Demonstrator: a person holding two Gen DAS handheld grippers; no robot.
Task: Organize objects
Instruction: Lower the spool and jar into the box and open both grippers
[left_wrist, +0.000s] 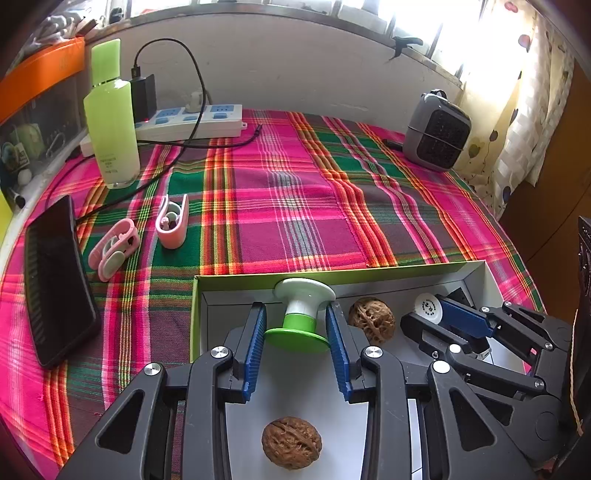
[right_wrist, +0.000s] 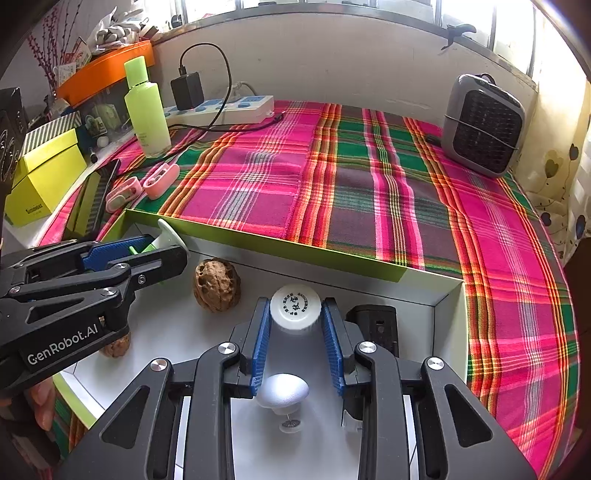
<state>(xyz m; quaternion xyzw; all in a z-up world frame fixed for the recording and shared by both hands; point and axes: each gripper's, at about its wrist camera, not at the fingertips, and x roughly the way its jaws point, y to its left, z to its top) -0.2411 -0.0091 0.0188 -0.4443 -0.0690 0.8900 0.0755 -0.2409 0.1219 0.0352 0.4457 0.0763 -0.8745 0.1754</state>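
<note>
Already inside the box, left gripper jaws clamp the green-white stopper, right gripper jaws the white bottle; pink clips remain outside.

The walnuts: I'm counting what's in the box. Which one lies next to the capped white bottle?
The walnut by the box's far wall, between the two tongs. The other walnut lies nearer, under the left tongs.
</note>
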